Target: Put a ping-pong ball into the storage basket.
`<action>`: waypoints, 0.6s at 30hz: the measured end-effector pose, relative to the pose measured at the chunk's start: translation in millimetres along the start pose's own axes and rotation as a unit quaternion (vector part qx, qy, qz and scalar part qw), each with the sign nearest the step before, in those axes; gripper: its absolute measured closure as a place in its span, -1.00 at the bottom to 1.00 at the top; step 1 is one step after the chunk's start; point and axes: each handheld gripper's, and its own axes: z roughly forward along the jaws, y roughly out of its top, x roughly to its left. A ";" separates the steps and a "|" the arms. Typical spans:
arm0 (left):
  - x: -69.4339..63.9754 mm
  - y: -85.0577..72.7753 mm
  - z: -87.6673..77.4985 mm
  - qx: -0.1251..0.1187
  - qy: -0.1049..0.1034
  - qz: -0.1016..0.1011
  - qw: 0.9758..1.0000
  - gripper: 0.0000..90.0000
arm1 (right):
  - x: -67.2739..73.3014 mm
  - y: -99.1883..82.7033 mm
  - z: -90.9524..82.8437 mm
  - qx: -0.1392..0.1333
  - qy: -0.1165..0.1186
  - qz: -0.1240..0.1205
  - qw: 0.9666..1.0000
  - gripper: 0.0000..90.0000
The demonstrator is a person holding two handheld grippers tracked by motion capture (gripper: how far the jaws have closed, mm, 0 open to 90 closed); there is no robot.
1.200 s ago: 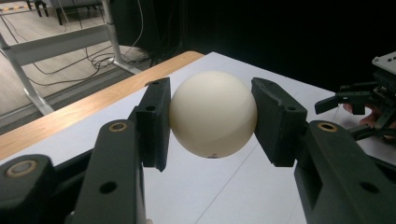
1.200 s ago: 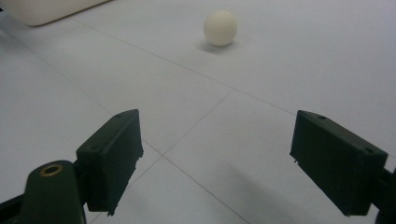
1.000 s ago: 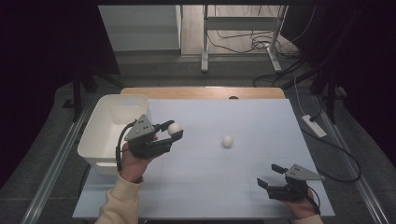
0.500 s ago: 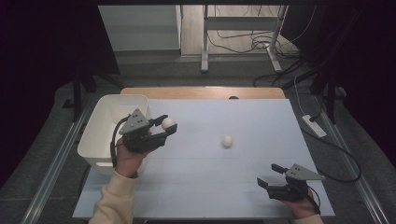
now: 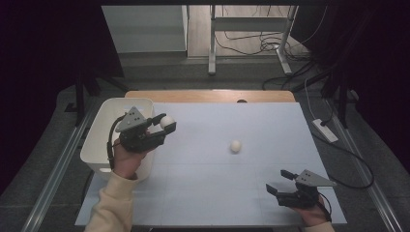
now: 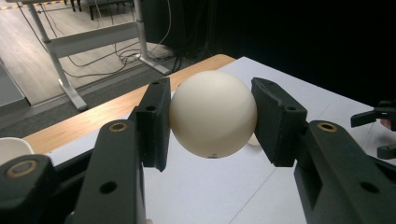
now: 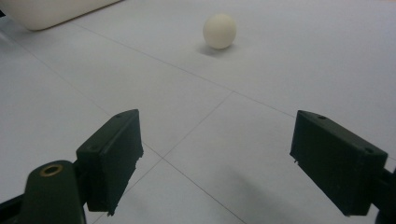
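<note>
Left hand-held gripper is up off the tabletop, pinching a cream ball squarely between both pads, right beside the rim of the white bin. Looks like the carry step: ball lifted, drop not yet made. Next move, by my read, is to swing the ball over the bin's opening and spread the jaws so it falls inside rather than clipping the edge. A second ball sits mid-table, well apart. The right hand-held gripper rests low near the front edge, jaws spread wide, empty, aimed toward that ball.
</note>
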 end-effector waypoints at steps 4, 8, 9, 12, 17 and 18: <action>3.8 1.3 -0.4 0.001 0.006 -0.002 1.000 0.13 | -0.2 0.1 -0.2 0.000 0.000 0.000 1.000 -0.63; 7.4 2.1 -1.0 0.004 0.012 -0.004 1.000 0.13 | -0.3 -0.1 -0.2 -0.001 0.001 0.001 1.000 -0.63; 7.9 2.1 -1.1 0.005 0.014 -0.004 1.000 0.13 | -0.3 0.0 -0.1 0.000 0.000 0.001 1.000 -0.63; 10.4 2.4 -1.4 0.006 0.017 -0.006 1.000 0.13 | -0.1 0.0 0.1 0.000 0.000 0.000 1.000 -0.63; 14.0 3.1 -2.3 0.008 0.023 -0.007 1.000 0.13 | -0.1 0.1 -0.1 0.000 0.000 0.001 1.000 -0.63; 15.0 3.3 -2.5 0.008 0.025 -0.008 1.000 0.13 | -0.1 0.1 -0.1 0.000 -0.001 0.002 1.000 -0.63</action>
